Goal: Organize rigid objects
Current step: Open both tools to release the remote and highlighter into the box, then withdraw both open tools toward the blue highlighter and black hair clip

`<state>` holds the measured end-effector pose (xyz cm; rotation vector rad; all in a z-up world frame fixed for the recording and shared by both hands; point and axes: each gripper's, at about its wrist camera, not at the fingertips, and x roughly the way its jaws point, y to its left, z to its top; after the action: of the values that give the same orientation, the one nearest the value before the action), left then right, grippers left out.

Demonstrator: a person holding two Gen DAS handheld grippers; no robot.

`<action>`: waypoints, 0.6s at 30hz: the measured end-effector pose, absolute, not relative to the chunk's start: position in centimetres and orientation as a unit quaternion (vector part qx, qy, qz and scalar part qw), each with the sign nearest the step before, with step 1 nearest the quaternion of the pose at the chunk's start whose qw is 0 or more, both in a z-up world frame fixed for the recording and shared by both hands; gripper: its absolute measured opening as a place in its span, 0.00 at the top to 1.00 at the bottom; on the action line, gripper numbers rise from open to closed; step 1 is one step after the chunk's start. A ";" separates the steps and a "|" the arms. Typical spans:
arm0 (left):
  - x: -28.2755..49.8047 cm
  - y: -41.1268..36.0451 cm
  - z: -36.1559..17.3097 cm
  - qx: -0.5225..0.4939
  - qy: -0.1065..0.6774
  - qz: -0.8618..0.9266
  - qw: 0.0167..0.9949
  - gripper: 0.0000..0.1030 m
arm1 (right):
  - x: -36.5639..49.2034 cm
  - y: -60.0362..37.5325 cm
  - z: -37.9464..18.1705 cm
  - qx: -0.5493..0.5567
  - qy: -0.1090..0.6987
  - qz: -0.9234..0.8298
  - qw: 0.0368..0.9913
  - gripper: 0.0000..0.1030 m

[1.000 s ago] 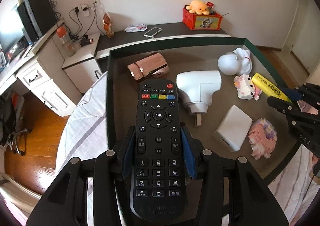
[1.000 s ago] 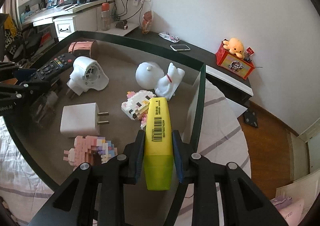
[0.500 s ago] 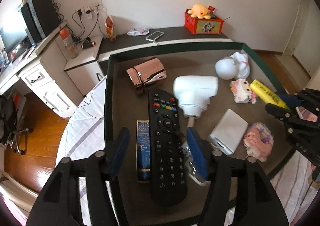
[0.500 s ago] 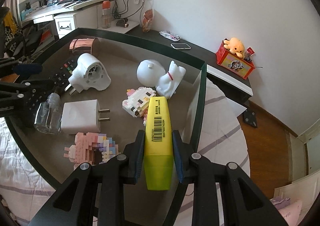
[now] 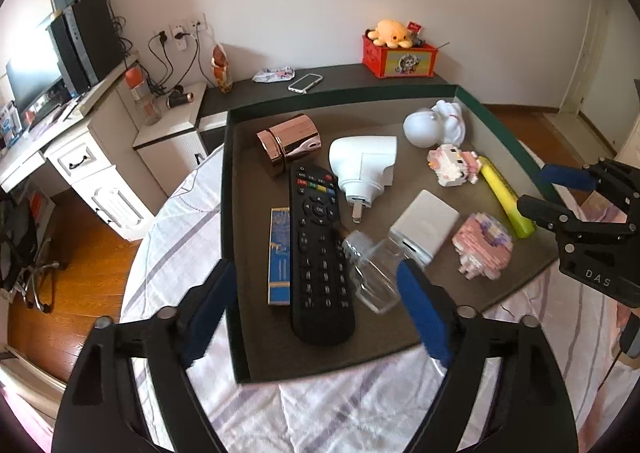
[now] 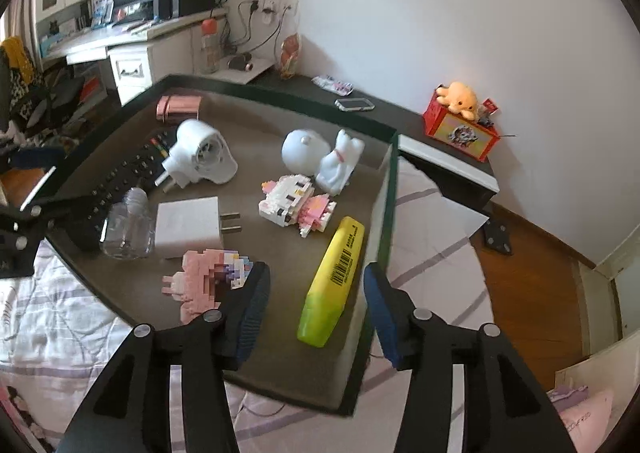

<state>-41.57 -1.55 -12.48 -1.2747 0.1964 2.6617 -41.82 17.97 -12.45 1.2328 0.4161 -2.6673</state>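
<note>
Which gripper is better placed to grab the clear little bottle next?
Left. The clear bottle lies just ahead of the open left gripper, beside the remote. The right gripper is open over the highlighter.

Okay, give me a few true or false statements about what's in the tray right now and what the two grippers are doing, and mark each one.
1. The left gripper grips the remote control. False: its jaws are open and the remote lies flat in the tray.
2. The yellow highlighter lies in the tray near its right wall. True.
3. The right gripper is open and empty. True.
4. The clear bottle stands upright. False: it lies on its side beside the remote.
5. The white charger lies with its prongs pointing toward the highlighter side. True.
6. The rose-gold canister sits outside the tray. False: it lies inside, at the far left corner.
</note>
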 end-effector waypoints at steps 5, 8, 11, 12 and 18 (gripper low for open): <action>-39.3 -2.4 -11.3 -0.418 0.055 0.902 0.090 0.09 | -40.1 18.2 -11.1 0.397 0.128 -0.905 0.085 0.24; -37.8 -2.8 -10.6 -0.410 0.049 0.906 0.089 0.07 | -38.7 18.3 -10.3 0.388 0.112 -0.910 0.091 0.23; -36.2 -3.2 -10.1 -0.403 0.043 0.910 0.088 0.07 | -37.3 18.2 -10.0 0.385 0.099 -0.912 0.097 0.23; -35.5 -3.3 -10.0 -0.399 0.042 0.912 0.086 0.05 | -36.8 18.2 -10.0 0.383 0.095 -0.913 0.102 0.23; -31.3 -4.2 -9.0 -0.371 0.032 0.926 0.067 0.01 | -33.2 17.8 -9.9 0.378 0.072 -0.915 0.122 0.23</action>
<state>-31.33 -4.23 -8.97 -1.1186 0.0967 2.7909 -33.20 17.80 -9.87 1.1025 0.2110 -2.6708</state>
